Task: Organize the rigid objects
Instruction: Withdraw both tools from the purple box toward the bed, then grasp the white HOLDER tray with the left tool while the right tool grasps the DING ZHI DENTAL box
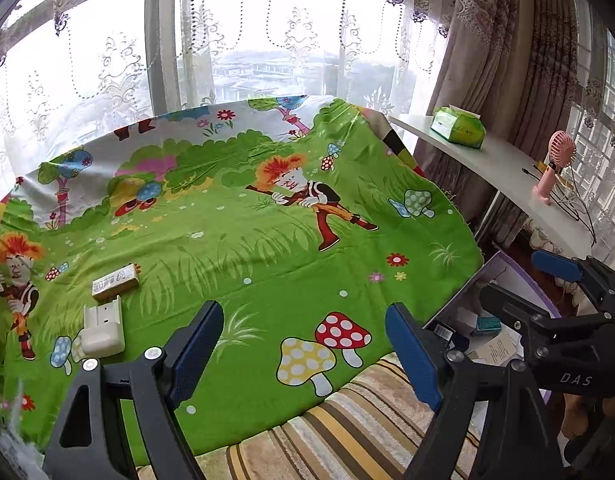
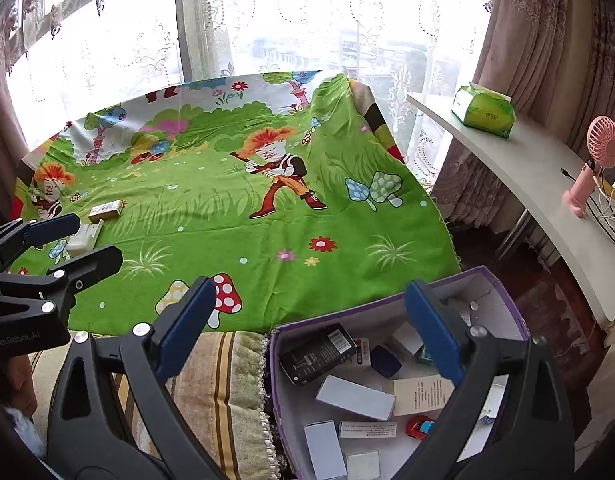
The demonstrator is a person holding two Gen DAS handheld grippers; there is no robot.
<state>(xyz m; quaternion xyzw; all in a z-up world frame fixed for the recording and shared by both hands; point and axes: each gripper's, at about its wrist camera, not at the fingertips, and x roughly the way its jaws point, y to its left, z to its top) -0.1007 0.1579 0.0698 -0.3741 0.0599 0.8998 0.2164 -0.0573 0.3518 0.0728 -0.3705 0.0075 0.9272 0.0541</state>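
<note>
Covering nearly the whole table (image 1: pixel 267 248), a green cartoon cloth (image 2: pixel 267 216), hanging over the near edge onto a striped rug (image 1: pixel 347 420). Wide bare cloth through the middle and toward the far edge by the window; nothing there to block a sweep. Curving along the right side, clear of the table's right edge, a white shelf (image 2: pixel 527 176) with a green tissue pack (image 2: pixel 483 112) and pink fan (image 2: pixel 595 160). Standing off the near right corner, a purple-rimmed box (image 2: pixel 503 280), crowded with small cartons, a black carton (image 2: pixel 319 354) and a red toy car (image 2: pixel 419 426). Lying near the left edge, a white adapter (image 1: pixel 103 330), touching or just short of a yellow-labelled small box (image 1: pixel 115 282) behind it. Left gripper (image 1: pixel 303 356) spread wide over the near edge, pinching nothing. Right gripper (image 2: pixel 319 328) likewise spread, empty, poised above the box's near-left rim.
</note>
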